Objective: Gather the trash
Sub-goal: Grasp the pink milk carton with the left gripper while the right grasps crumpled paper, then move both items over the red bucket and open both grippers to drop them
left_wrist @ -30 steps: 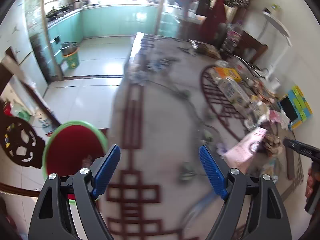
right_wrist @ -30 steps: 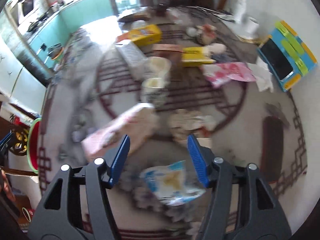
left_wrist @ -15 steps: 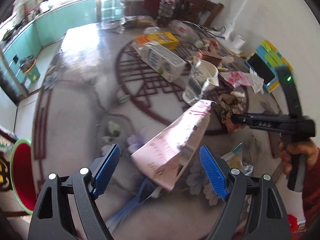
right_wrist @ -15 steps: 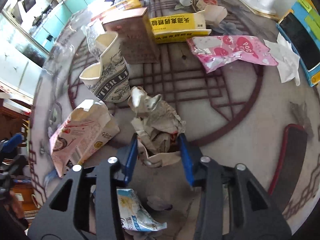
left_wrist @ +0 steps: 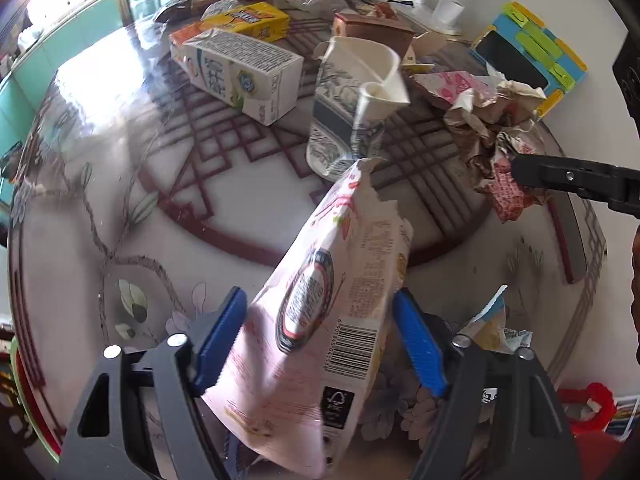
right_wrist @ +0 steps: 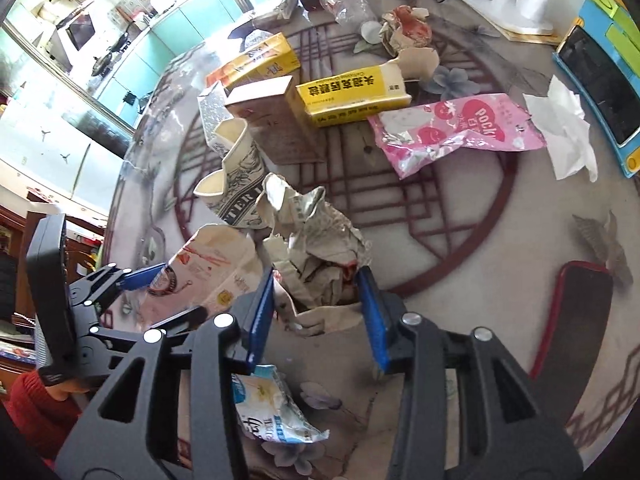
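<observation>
A torn pink carton point(left_wrist: 332, 304) lies on the table between the blue pads of my left gripper point(left_wrist: 320, 332); the jaws stand wide, the right pad at the carton's edge, a small gap at the left pad. The carton also shows in the right wrist view point(right_wrist: 208, 276). A crumpled brown paper wad point(right_wrist: 316, 256) sits between the pads of my right gripper point(right_wrist: 320, 312), which has narrowed around it; both pads seem to touch it. The wad also shows in the left wrist view point(left_wrist: 492, 128).
More trash lies around: a white milk carton point(left_wrist: 236, 72), torn paper cup point(left_wrist: 352, 108), yellow box point(right_wrist: 352, 92), pink Pocky wrapper point(right_wrist: 460, 128), blue-white wrapper point(right_wrist: 268, 412), tissue point(right_wrist: 568, 132). A red phone point(right_wrist: 572, 320) and blue toy phone point(right_wrist: 600, 76) lie at the right.
My left gripper swung from the table's edge onto the pink carton, which now sits between its pads. My right gripper moved in and narrowed around the paper wad.
</observation>
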